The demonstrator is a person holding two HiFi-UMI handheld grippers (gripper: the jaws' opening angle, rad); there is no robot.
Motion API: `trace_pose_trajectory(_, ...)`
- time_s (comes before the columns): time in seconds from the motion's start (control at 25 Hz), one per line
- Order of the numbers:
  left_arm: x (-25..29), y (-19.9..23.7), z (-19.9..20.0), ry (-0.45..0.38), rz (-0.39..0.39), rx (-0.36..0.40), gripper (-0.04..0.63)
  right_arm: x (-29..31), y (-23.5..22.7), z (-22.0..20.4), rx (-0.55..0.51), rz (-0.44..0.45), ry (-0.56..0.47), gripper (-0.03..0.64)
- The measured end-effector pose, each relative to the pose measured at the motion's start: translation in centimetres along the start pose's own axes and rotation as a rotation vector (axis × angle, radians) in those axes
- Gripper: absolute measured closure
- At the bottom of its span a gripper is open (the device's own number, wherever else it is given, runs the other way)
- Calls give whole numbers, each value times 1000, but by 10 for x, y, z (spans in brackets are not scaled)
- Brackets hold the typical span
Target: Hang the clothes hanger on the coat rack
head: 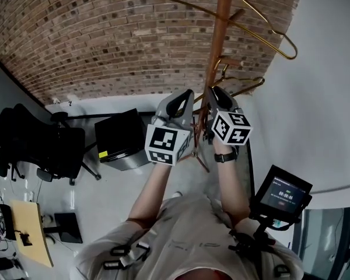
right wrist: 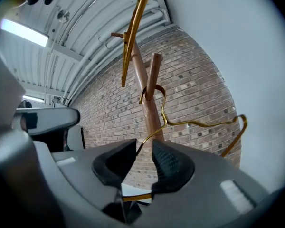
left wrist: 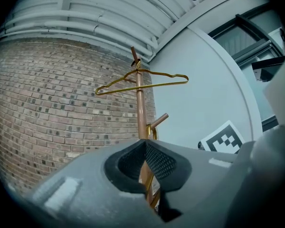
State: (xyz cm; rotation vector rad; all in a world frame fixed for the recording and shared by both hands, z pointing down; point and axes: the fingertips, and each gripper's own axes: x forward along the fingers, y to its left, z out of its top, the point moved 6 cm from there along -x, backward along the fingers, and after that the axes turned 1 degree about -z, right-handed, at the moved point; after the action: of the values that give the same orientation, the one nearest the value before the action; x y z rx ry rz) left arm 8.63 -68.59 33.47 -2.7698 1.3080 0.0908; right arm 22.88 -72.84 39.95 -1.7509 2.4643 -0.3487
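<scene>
A copper coat rack pole [head: 220, 34] rises against the brick wall. One gold wire hanger [head: 186, 6] hangs from its top. A second gold hanger [right wrist: 204, 124] has its hook over a lower peg [right wrist: 153, 72]. Both grippers meet at this hanger beside the pole. My left gripper [head: 185, 99] has its pads pressed together, with the gold wire [left wrist: 149, 189] coming out just below them. My right gripper [head: 216, 95] stands a little open; the hanger's wire [right wrist: 143, 145] runs through the narrow gap between its pads without being pinched.
A white wall [head: 315, 109] stands close on the right of the rack. On the floor are a black cabinet [head: 119, 139], a black office chair [head: 41, 142] and a wooden board [head: 30, 229]. A small screen [head: 283, 194] sits at my right side.
</scene>
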Motion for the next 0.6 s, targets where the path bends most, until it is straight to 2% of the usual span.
trace_pose_trajectory(0.44, -10, -13, -14, 26, -36, -55, 595, -39, 3, -5, -52, -70, 1, 529)
trace_pose_trajectory(0.6, -16, -14, -12, 25, -74, -76, 595, -50, 15, -1, -70, -94, -16, 588)
